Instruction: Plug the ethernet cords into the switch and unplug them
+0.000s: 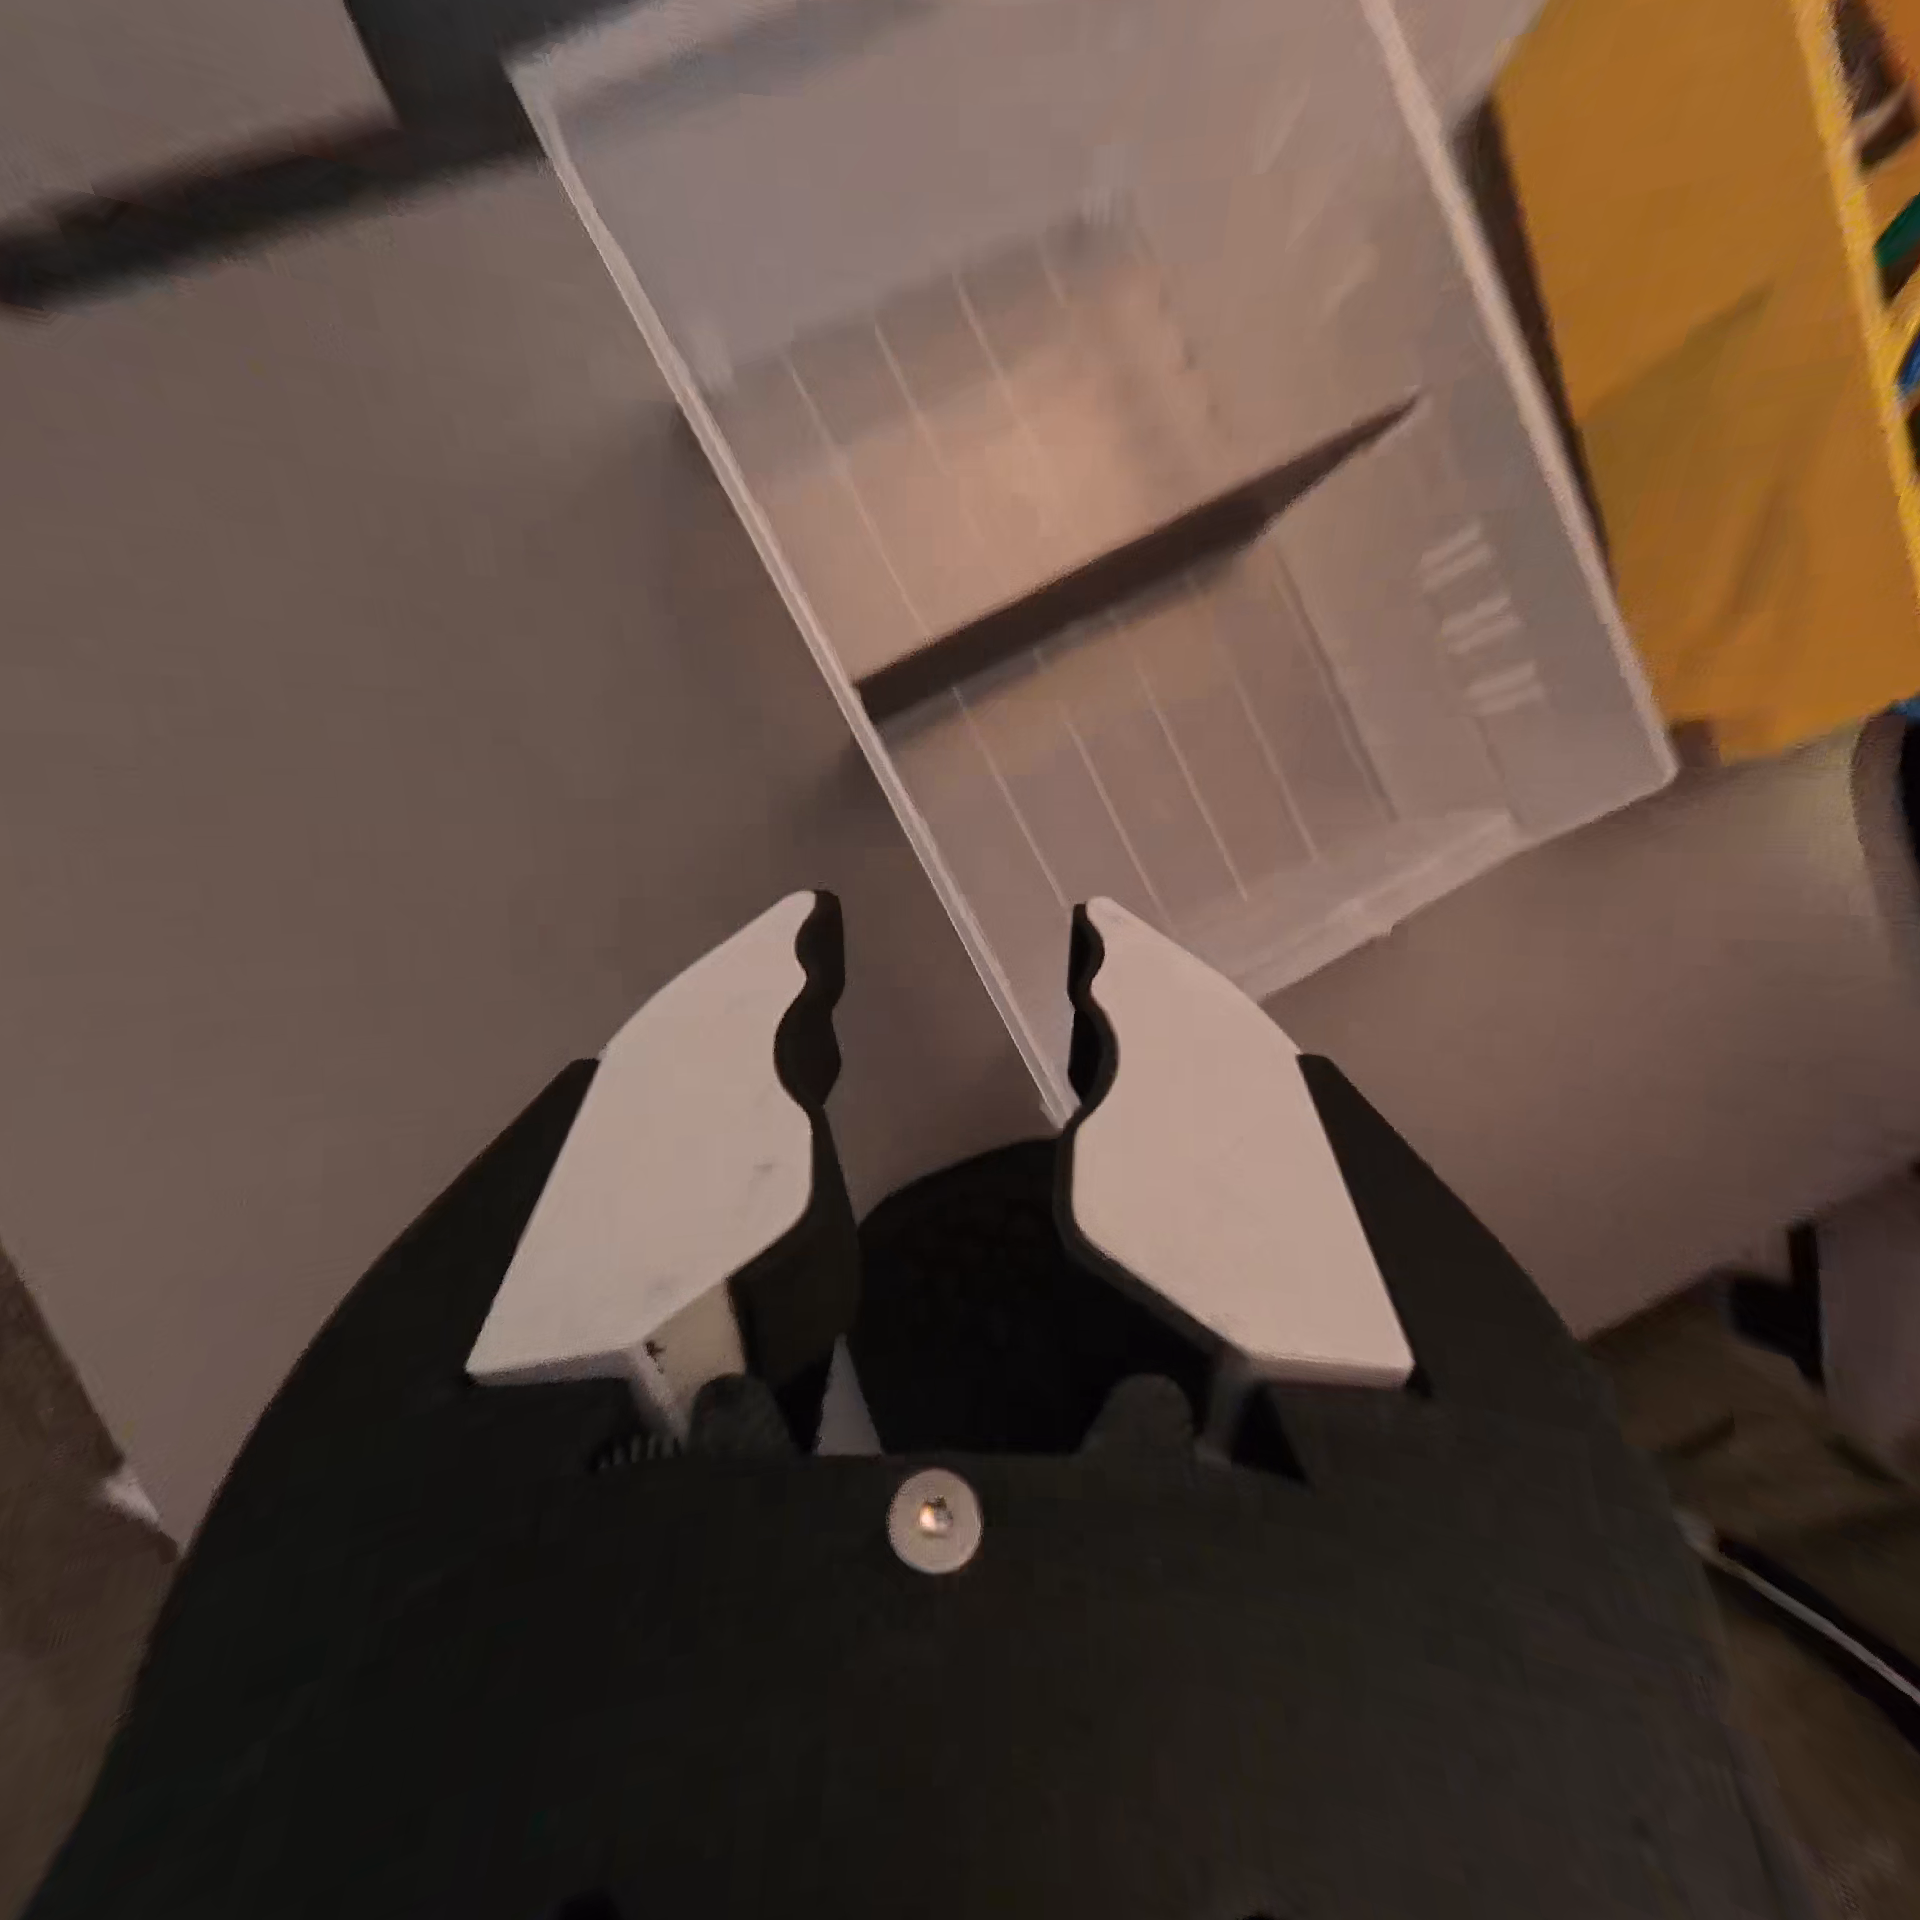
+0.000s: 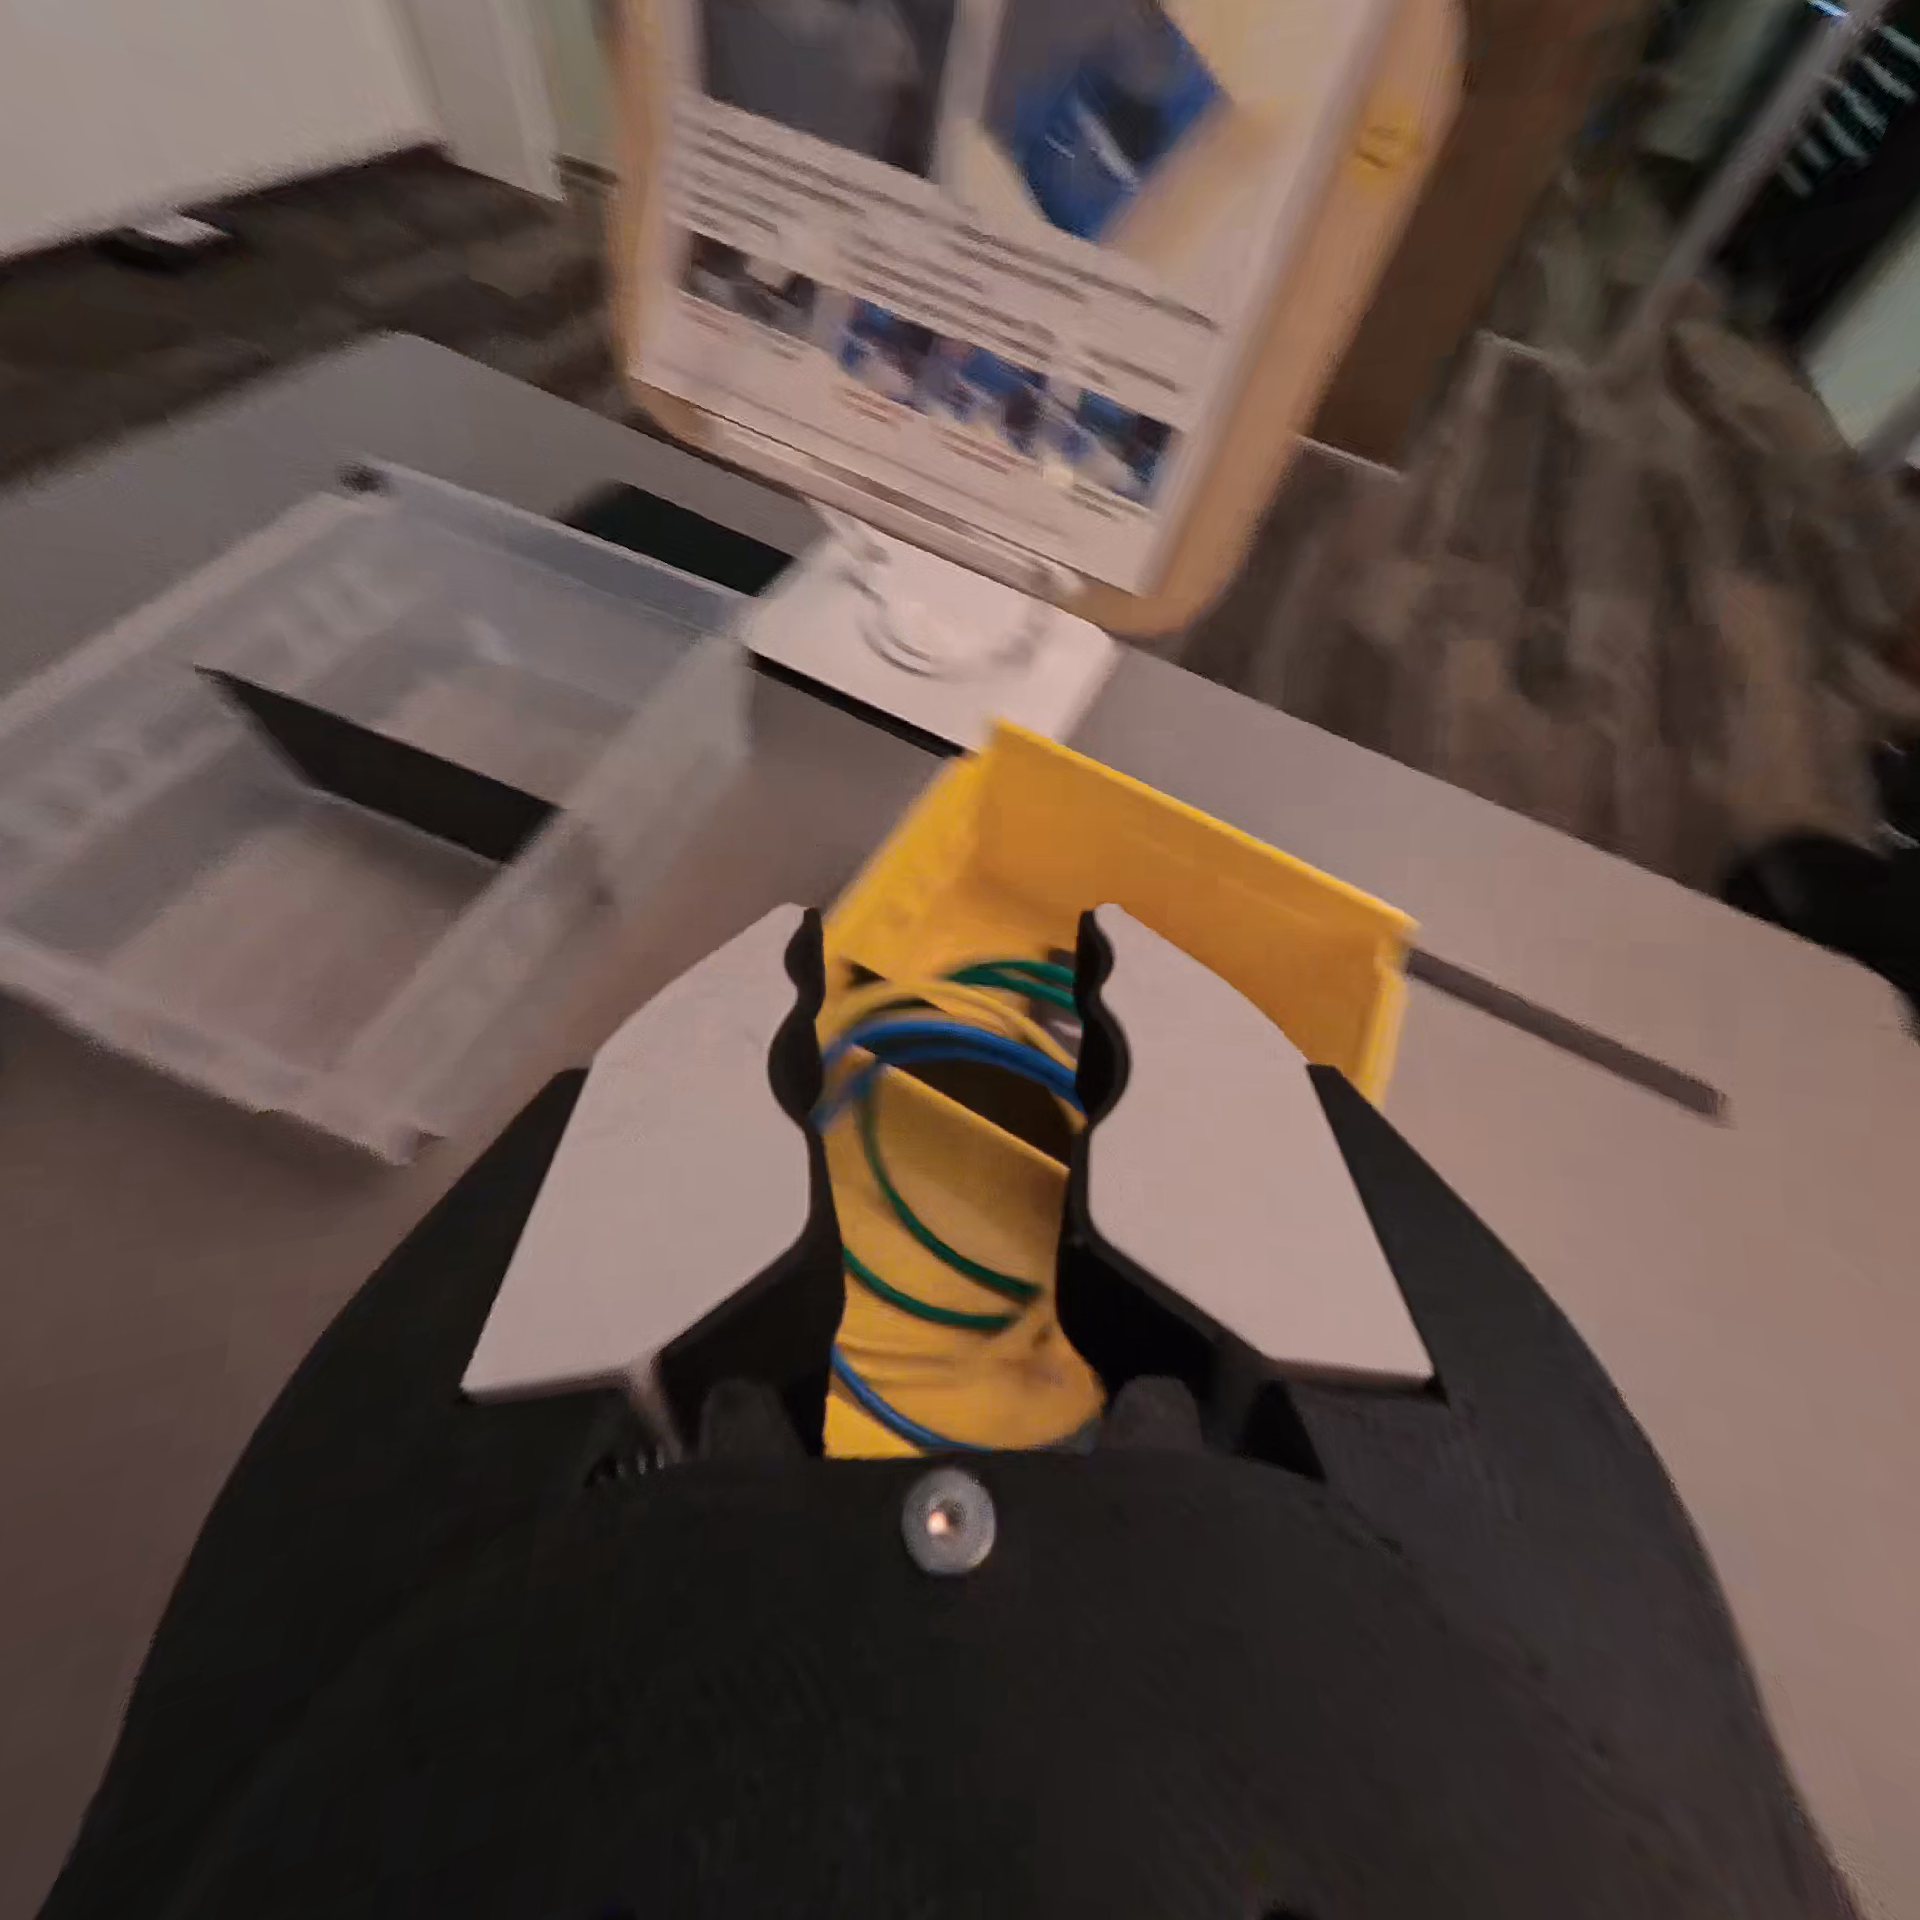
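A yellow bin [image 2: 1132,883] stands on the grey table and holds coiled blue [image 2: 935,1039], green [image 2: 925,1226] and yellow cords. My right gripper [image 2: 945,945] is open and empty, hovering just above the bin with the coils showing between its fingers. My left gripper [image 1: 956,935] is open and empty above the near left edge of a clear plastic bin [image 1: 1143,520], which looks empty. The switch is not in view. Both views are motion-blurred.
The clear bin also shows in the right wrist view [image 2: 343,769], left of the yellow bin. A framed printed sheet on a stand [image 2: 966,312] is behind the yellow bin. A dark seam [image 2: 1558,1029] crosses the table [image 1: 312,727]. Patterned carpet lies beyond the table edge. The left gripper's tips are roughly 40 centimetres from the right gripper's.
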A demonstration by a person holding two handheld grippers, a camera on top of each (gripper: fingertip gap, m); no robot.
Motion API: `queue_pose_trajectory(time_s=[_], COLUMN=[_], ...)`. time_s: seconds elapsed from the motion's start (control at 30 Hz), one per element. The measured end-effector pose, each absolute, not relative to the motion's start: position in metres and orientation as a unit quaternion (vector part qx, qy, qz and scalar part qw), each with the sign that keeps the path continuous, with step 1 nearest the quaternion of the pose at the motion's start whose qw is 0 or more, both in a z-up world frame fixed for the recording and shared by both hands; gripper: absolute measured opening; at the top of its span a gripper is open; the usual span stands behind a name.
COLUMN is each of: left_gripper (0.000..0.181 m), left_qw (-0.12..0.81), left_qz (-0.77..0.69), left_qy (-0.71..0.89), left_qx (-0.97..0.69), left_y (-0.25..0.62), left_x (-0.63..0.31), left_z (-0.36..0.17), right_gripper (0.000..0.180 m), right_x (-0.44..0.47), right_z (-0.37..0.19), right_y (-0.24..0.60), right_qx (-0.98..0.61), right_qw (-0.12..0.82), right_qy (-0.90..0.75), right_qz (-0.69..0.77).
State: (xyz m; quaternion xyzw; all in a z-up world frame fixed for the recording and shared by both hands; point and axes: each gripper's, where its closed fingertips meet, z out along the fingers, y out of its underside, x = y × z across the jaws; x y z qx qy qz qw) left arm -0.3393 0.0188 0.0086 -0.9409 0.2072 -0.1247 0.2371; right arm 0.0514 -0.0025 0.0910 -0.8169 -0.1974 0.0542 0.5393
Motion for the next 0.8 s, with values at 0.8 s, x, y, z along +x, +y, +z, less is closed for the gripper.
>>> queue_pose_trajectory(time_s=[0.8], left_gripper=[0.057], left_qw=[0.449], left_qz=[-0.136], left_qy=[0.236], left_qx=[-0.851], left_y=[0.021], left_x=[-0.330], left_z=[0.093], right_gripper=[0.053], right_x=[-0.135], right_z=[-0.072], right_y=[0.064], right_qx=[-0.949], right_qw=[0.195], right_qy=[-0.219], right_qz=[0.116])
